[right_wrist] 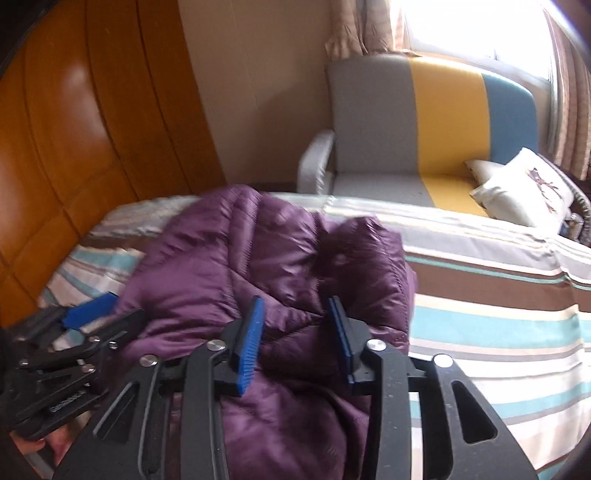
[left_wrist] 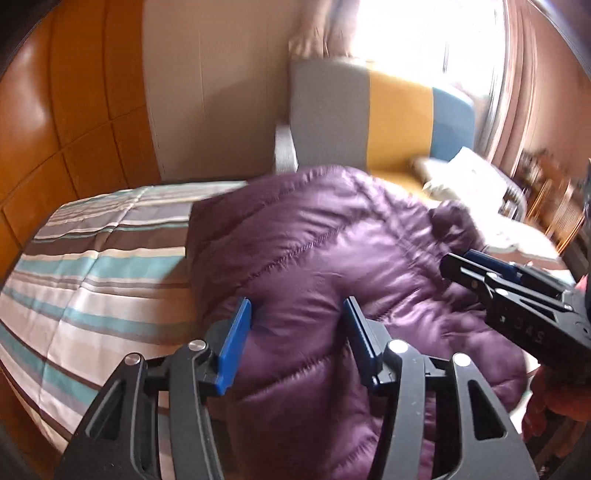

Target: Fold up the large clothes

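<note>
Left claw (left_wrist: 297,341): jaws apart, blue pads (left_wrist: 232,347) to either side of a puffed ridge of the purple quilted jacket (left_wrist: 314,251); a gap shows between each pad and the cloth, so nothing is gripped. In the right wrist view the same claw (right_wrist: 94,314) enters from the lower left, over the jacket's left edge.

Right claw (right_wrist: 295,339): jaws parted more narrowly, ribbed blue pads (right_wrist: 251,343) framing a fold of the jacket (right_wrist: 229,258) below them; the cloth lies beneath rather than pinched, and no grip is seen. From the left wrist view this claw (left_wrist: 461,262) reaches in from the right, its tips over the jacket's right side.

Hand: a reddish glove or sleeve (left_wrist: 554,398) shows at the right edge under the right claw's body; blurred.

Jacket: bunched in a thick heap with stitched seams running across it, lying on the bed near its front edge, between the two claws.

Bed (right_wrist: 498,306): striped cover in brown, teal, grey and cream, bare to both sides of the jacket.

Sofa (right_wrist: 436,122): beyond the bed, panels of grey, yellow and blue, with a pale cushion (right_wrist: 524,184) at its right end.

Wall side: glossy orange-brown wooden panels (right_wrist: 74,147) on the left.

Window side: curtains (right_wrist: 369,22) and a bright window behind the sofa.
</note>
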A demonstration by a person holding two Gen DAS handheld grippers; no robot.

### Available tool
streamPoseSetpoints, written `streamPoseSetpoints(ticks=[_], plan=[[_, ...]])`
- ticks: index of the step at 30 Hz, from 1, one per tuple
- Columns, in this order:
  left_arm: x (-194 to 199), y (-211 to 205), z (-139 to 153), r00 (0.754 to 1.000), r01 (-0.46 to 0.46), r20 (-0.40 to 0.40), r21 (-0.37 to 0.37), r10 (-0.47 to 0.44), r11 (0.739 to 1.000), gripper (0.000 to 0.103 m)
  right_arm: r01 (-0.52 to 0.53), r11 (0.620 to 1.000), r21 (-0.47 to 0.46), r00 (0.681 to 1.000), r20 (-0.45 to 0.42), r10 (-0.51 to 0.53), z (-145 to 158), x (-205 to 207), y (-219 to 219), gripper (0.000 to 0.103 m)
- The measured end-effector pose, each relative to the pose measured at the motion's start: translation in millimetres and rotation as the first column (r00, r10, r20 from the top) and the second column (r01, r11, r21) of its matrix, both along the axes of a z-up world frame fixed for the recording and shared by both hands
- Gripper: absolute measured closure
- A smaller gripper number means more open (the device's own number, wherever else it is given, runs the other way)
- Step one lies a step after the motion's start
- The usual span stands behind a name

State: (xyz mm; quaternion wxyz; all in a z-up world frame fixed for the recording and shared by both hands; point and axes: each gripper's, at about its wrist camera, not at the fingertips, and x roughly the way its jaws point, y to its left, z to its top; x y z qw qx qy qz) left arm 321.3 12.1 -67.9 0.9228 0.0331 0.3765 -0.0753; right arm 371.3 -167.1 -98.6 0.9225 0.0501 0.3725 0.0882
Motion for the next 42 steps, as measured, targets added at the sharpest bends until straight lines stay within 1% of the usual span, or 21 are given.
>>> streamPoseSetpoints(ticks=[2, 5, 6, 9, 10, 18, 23, 27, 28, 29, 31, 32, 35, 36, 38, 40, 42], plan=[[5.2, -6.0, -9.8, 1.000, 0.012, -0.013, 0.028, -0.011, 1.000, 0.051, 0.022, 1.000, -0.011, 0.998, -0.056, -0.022, -18.1, 7.7, -5.1, 0.075], [4.8, -19.5, -21.7, 0.999, 0.032, 0.002, 0.085, -0.032, 0.996, 0.051, 0.033, 0.999, -0.032, 0.997, -0.072, -0.035, -37.0, 14.6, -7.8, 0.075], [5.7, -22.3, -26.1, 0.999, 0.034, 0.004, 0.087, -0.034, 0.996, 0.051, 0.039, 0.999, -0.025, 0.996, -0.076, -0.041, -39.5, 14.3, -7.6, 0.077], [12.9, -19.5, -32.6, 1.000, 0.020, -0.017, 0.035, -0.019, 0.999, 0.051, 0.048, 0.999, 0.009, 0.995, -0.087, -0.047, -51.0, 21.3, -11.7, 0.077], [14.7, -19.2, -34.1, 1.000, 0.017, -0.024, 0.026, -0.016, 1.000, 0.051, 0.048, 0.999, 0.013, 0.995, -0.087, -0.047, -51.9, 21.9, -14.6, 0.077], [12.8, -25.8, -39.0, 1.000, 0.021, -0.016, 0.064, -0.020, 0.998, 0.051, 0.046, 0.998, -0.038, 0.998, -0.035, -0.047, -51.9, 13.9, -9.2, 0.077], [-6.2, -27.0, -26.5, 1.000, -0.006, 0.013, 0.068, 0.005, 0.998, 0.050, 0.022, 0.995, -0.098, 1.000, -0.014, -0.024, -36.6, -0.8, -1.3, 0.075], [-23.8, -22.0, -18.2, 1.000, -0.007, 0.016, 0.041, 0.006, 0.999, 0.039, 0.013, 0.997, -0.083, 1.000, 0.007, -0.013, -22.0, -22.7, -2.2, 0.075], [-30.8, -21.6, -15.8, 1.000, -0.008, 0.019, 0.040, 0.007, 0.999, 0.036, 0.009, 0.997, -0.077, 1.000, 0.012, -0.008, -18.5, -30.0, -2.5, 0.073], [-37.2, -21.3, -14.0, 1.000, -0.008, 0.024, 0.041, 0.007, 0.999, 0.034, 0.006, 0.997, -0.073, 1.000, 0.016, -0.005, -15.1, -36.4, -3.3, 0.062], [-51.7, -20.5, -10.1, 0.999, 0.002, 0.032, 0.035, -0.003, 0.999, 0.030, -0.002, 0.999, -0.044, 1.000, 0.031, 0.004, -8.0, -52.5, -5.1, 0.053], [-56.8, -19.3, -9.4, 0.999, 0.006, 0.032, 0.032, -0.007, 0.999, 0.029, -0.011, 0.999, -0.033, 0.999, 0.040, 0.013, -5.2, -60.6, -4.9, 0.053], [-75.8, -15.4, -8.5, 1.000, 0.002, 0.025, 0.023, -0.003, 1.000, 0.029, -0.032, 0.998, -0.054, 0.997, 0.061, 0.036, 0.6, -83.7, -2.1, 0.053], [-82.0, -13.4, -8.8, 1.000, -0.001, 0.020, 0.016, 0.001, 1.000, 0.028, -0.037, 0.998, -0.048, 0.997, 0.066, 0.040, 2.2, -90.8, -2.8, 0.053], [-93.2, -10.6, -8.7, 1.000, -0.001, 0.016, 0.019, 0.001, 1.000, 0.025, -0.044, 0.999, -0.026, 0.997, 0.069, 0.046, 4.1, -104.8, -5.2, 0.053], [-105.1, -8.0, -9.1, 1.000, -0.005, 0.022, 0.029, 0.004, 1.000, 0.017, -0.048, 0.999, -0.014, 0.997, 0.057, 0.049, 3.4, -118.0, -7.7, 0.053], [-116.8, -4.0, -9.0, 1.000, -0.009, 0.011, 0.016, 0.009, 1.000, 0.012, -0.056, 0.998, -0.009, 0.997, 0.052, 0.057, 2.6, -130.2, -7.9, 0.053]])
